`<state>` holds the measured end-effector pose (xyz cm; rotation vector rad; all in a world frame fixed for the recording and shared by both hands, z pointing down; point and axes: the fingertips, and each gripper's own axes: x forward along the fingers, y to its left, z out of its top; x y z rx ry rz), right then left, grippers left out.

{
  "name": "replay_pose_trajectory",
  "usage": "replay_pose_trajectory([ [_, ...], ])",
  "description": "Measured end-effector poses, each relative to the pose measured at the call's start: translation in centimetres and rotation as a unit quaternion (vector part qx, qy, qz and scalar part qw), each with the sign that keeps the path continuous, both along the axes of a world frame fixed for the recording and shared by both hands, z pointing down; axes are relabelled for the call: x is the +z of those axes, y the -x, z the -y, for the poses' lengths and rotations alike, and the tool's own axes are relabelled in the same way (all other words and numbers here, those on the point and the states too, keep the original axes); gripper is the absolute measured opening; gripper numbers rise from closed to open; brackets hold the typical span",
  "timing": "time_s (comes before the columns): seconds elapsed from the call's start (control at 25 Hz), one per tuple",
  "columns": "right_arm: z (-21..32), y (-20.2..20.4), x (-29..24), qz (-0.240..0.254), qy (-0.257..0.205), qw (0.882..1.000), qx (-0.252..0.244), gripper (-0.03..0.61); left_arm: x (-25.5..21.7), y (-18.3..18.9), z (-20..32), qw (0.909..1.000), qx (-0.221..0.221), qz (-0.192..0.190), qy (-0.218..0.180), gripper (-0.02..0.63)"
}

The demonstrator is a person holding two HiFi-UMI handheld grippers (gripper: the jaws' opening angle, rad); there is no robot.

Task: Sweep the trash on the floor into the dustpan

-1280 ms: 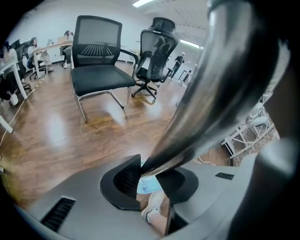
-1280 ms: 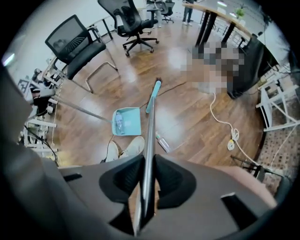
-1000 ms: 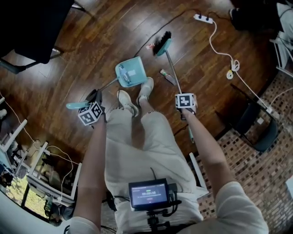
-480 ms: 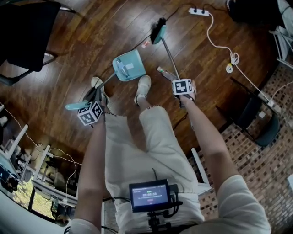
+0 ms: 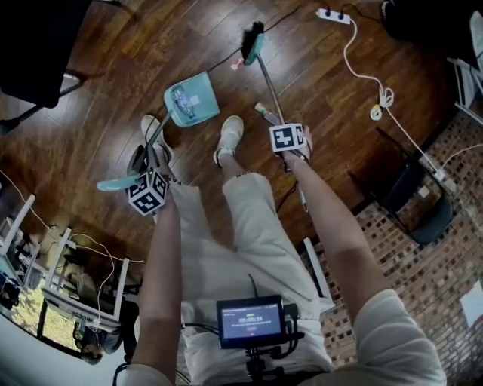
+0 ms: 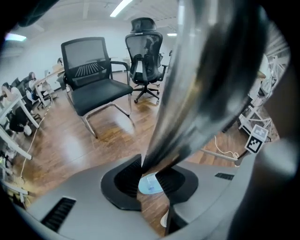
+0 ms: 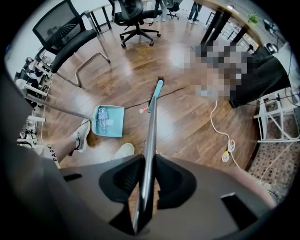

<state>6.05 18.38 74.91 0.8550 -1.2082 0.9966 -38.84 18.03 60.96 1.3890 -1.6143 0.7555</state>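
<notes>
A teal dustpan (image 5: 191, 101) rests on the wooden floor with a clear plastic bottle (image 5: 179, 98) lying in it. Its long metal handle (image 5: 155, 139) slants back to my left gripper (image 5: 148, 175), which is shut on it. In the left gripper view the handle (image 6: 197, 70) fills the gap between the jaws. My right gripper (image 5: 287, 143) is shut on the broom handle (image 7: 150, 136). The teal broom head (image 5: 253, 44) stands on the floor beyond the dustpan (image 7: 108, 120). A small red-and-white scrap (image 5: 237, 64) lies beside the broom head, and another wrapper (image 5: 264, 111) lies near the handle.
The person's shoes (image 5: 229, 136) stand just behind the dustpan. A power strip (image 5: 334, 15) and white cable (image 5: 385, 94) lie on the floor at the right. A dark chair (image 5: 419, 203) stands at the right, and black office chairs (image 6: 96, 79) stand at the left.
My right gripper has pushed forward and down, and the broom head has moved farther out, past the red-and-white scrap. The left foot has stepped out to the left. The left gripper has stayed in place.
</notes>
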Motion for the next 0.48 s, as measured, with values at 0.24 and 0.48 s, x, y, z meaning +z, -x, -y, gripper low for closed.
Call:
replay_pose_trajectory([
  [0.24,-3.4,3.3,-0.4,0.033,0.036,0.999,0.008,0.112,0.3,-0.9,1.2,0.9969,0.04,0.066,-0.013,0.08],
  [0.48,-10.3,8.6,-4.0,0.148,0.145,0.973,0.096,0.109,0.2,-1.9,2.3,0.9904,0.097,0.096,-0.023,0.08],
])
